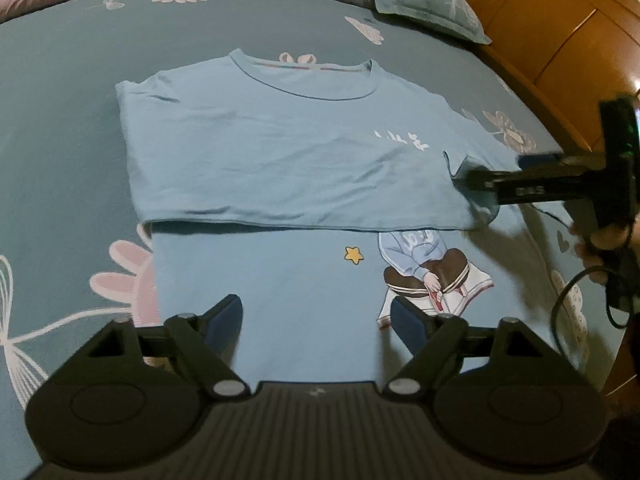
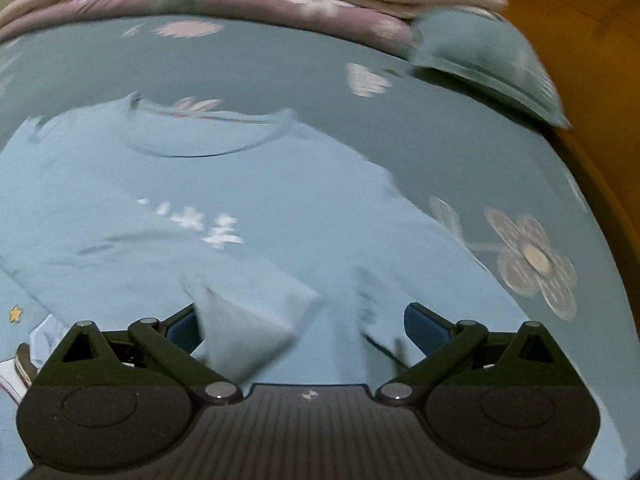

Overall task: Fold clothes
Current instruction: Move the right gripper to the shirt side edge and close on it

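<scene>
left tongs point(image 1: 316, 320) agape | shirt point(image 1: 280, 152) sleeve blurred | right tongs point(image 2: 304, 328) spread

Light blue T-shirt point(image 1: 280, 152) (cartoon print) lies flat, left side folded inward.

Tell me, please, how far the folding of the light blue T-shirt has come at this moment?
Done: the light blue T-shirt lies on the bed sheet, its left sleeve already tucked in. In hand: the right gripper is at the right sleeve; sleeve cloth lies between its open jaws. The left gripper hovers open over the cartoon print, holding nothing. Left: that sleeve fold and the lower half.
</scene>
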The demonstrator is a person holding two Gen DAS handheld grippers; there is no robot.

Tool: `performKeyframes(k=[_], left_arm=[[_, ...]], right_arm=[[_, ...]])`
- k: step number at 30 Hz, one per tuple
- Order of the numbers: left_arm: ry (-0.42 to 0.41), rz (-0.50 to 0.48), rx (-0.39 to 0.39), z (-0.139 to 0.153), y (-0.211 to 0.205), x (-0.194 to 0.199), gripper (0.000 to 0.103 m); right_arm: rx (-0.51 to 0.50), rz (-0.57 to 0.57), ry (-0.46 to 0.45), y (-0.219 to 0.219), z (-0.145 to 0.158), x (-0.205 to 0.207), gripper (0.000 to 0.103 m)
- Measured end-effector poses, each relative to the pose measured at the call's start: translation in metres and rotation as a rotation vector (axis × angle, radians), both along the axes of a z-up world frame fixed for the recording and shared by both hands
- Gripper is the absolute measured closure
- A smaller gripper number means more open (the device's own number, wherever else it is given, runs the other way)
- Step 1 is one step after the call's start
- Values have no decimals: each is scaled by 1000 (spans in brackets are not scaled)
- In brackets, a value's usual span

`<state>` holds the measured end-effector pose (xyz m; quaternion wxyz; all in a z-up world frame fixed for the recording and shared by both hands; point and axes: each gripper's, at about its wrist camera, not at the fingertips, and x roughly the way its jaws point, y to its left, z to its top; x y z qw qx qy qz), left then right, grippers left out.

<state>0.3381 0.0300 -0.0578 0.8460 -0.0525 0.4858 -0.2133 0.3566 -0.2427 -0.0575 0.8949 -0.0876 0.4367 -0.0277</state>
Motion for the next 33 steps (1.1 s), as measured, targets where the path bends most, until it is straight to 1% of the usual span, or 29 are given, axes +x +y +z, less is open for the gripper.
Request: performKeyframes(k=[4,9,11,13,15,17,18,19,20,25,29,30,31,32,33], left_arm=[[-9,-1,-10,-2,1,4,20],[-11,-5,-22,-4,2,7,19],[-14,-9,-23,-4,2,6,18],[-20,-14,-20,-4,1,5,17],[-22,-15,-19,-5,2,5,17],[-23,-15,-18,-5,2,5,17],[-24,-15,-18,-5,2,5,17],[-24,-15,-18,-5,2,5,17],[-25,-14,-19,-5,2,5,17],[-24,-16,-17,-6,0,5,13],[-26,-21,3,-6,-5,5,12],[-27,-22,8,-6,-6,5,11],[-28,-21,11,-6,-7,5,11],[-28,-20,13,-6,-7,5,11],[-28,-19,14,-6,-7,5,11]], right_arm=[[69,-140,-3,-35,4,-22,0],[153,-237,-11,-63,0,-53,0],[232,-229,-43,-70,4,-65,0],[286,-212,-87,-73,8,-72,0],[332,-182,-109,-75,9,-75,8],[367,-158,-101,-77,6,-75,25],[373,-151,-92,-77,4,-72,29],[378,-143,-83,-77,2,-70,39],[383,-136,-74,-77,-1,-68,46],[410,-100,-102,-82,-9,-52,56],[416,-88,-112,-86,-16,-34,59],[428,-82,-114,-86,-15,-34,61],[439,-75,-117,-86,-14,-34,69],[451,-68,-120,-87,-13,-34,73],[462,-60,-124,-87,-12,-34,73]])
